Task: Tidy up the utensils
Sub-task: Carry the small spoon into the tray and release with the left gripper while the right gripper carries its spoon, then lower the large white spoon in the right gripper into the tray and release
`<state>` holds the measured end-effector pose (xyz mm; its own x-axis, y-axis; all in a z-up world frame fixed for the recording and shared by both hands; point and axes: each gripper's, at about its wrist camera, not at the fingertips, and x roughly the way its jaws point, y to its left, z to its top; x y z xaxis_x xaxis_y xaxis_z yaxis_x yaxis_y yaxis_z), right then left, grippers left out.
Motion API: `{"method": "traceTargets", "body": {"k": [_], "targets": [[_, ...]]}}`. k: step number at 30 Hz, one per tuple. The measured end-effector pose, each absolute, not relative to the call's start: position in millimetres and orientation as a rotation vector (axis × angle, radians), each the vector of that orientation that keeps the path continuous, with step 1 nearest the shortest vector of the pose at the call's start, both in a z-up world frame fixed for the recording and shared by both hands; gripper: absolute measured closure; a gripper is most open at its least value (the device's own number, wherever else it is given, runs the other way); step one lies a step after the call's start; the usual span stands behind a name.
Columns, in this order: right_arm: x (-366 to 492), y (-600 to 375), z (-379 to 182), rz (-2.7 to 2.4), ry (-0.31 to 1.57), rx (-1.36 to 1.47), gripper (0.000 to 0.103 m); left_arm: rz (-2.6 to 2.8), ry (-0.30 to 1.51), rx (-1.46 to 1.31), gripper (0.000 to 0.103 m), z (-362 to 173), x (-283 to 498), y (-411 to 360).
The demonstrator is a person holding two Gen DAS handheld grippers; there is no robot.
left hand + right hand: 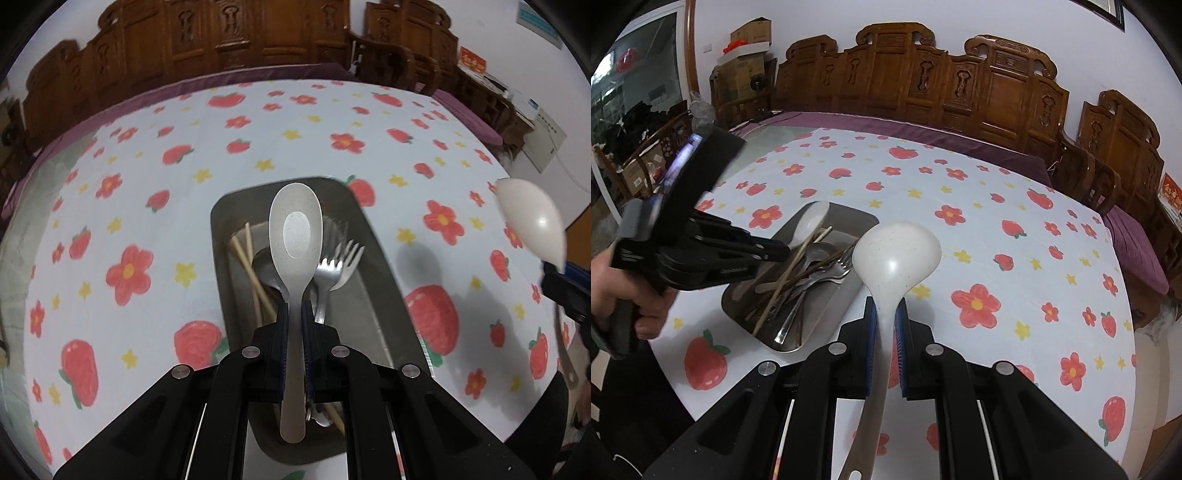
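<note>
the left gripper (294, 317) is clamped on the neck of a pale speckled plastic rice spoon (294, 236), whose long axis runs straight along the gripper's fingers, bowl out ahead and handle end trailing back between the arms. directly beneath and ahead of this gripper lies the rectangular grey metal tray (373, 236), with its long side running the same way as the spoon. in the tray lie a pair of light wooden chopsticks (255, 273) to the left of the held spoon, a steel spoon (266, 266) under it, and steel forks (338, 258) to its right, all roughly lengthwise.

the right gripper (885, 325) is clamped on the neck of a white rounded plastic ladle (897, 254), bowl forward, its dark handle passing back below the gripper. from this gripper the tray (834, 295) sits ahead and to the left, so the ladle hangs over the flowered white tablecloth (997, 229) on the bench, just beside the tray's near edge and not over it.

i judge the left hand is the nearer one: its spoon is already above the tray and aligned with it, so lowering it in looks the likelier next move, while the ladle would need to shift left first.
</note>
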<state>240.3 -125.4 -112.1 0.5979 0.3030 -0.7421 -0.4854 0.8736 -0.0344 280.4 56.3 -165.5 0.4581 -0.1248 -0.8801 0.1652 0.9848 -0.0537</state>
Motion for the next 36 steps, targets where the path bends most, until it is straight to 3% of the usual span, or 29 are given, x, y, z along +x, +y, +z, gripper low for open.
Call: {"method": "traceTargets", "body": {"k": [15,18,24,27,32,36], "targets": [[244,-103,-119,0.497,0.833,-0.248,0.091,-0.163,1.091,0.056,0.095,-176,281,64],[247,-98,-123,0.505,0.840,-0.241,0.091,-0.156,1.053,0.073,0.082,-166,272,68],[255,-82,-129,0.532,0.850,-0.226,0.091,-0.164,0.985,0.076,0.077,-142,254,81],[259,-72,-131,0.546,0.852,-0.225,0.091,-0.158,0.957,0.063,0.070,-132,248,92],[265,-58,-132,0.564,0.853,-0.216,0.091,-0.130,0.913,0.046,0.038,-120,240,110],[271,-46,-134,0.576,0.854,-0.196,0.091,-0.105,0.874,0.019,0.023,-115,235,126]]}}
